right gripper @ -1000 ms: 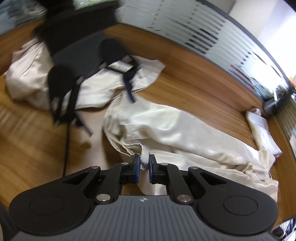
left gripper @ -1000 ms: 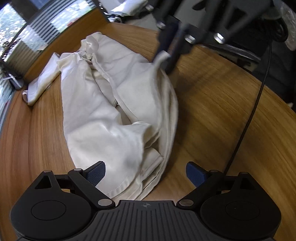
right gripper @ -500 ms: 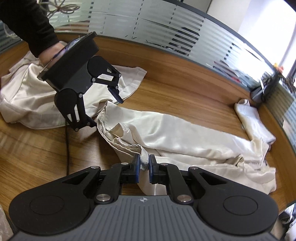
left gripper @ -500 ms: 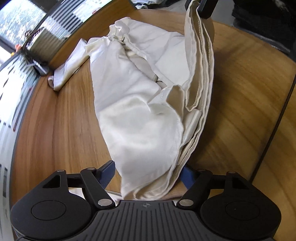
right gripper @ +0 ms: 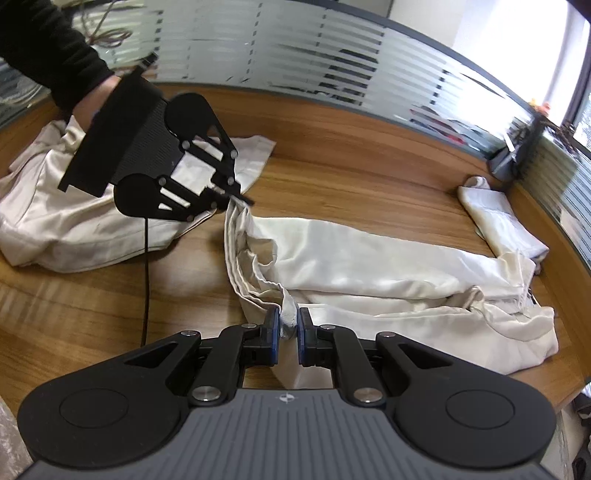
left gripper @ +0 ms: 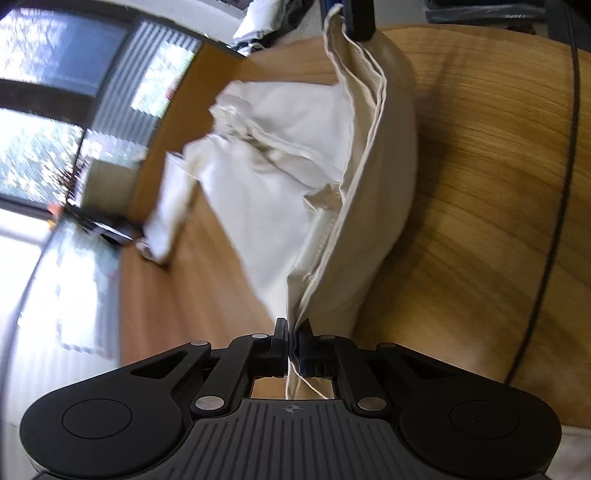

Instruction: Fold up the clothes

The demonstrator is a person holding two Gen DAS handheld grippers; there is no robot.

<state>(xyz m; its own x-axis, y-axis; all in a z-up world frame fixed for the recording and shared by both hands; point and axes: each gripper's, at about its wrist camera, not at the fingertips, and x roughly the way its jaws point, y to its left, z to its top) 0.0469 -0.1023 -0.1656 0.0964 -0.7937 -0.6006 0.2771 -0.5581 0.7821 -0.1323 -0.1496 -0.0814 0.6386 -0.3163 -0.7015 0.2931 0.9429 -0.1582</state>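
A cream pair of trousers (right gripper: 369,266) lies along the wooden table (right gripper: 351,177). My left gripper (left gripper: 291,334) is shut on one corner of its hem edge; in the right wrist view that gripper (right gripper: 236,199) pinches the cloth at the far end of the edge. My right gripper (right gripper: 288,325) is shut on the near corner of the same edge. In the left wrist view the trousers (left gripper: 295,177) hang from the right gripper's fingers (left gripper: 360,18) at the top, and the edge is lifted between the two grippers.
A second cream garment (right gripper: 74,229) lies crumpled at the left of the table. A folded cream piece (right gripper: 498,221) lies at the far right by a dark desk item (right gripper: 517,155). A black cable (right gripper: 147,266) runs across the table. A glass partition (right gripper: 332,55) stands behind.
My left gripper has closed on the trouser edge and lifted it; a second ago it was open over the cloth. My right gripper has kept its hold and raised its corner.
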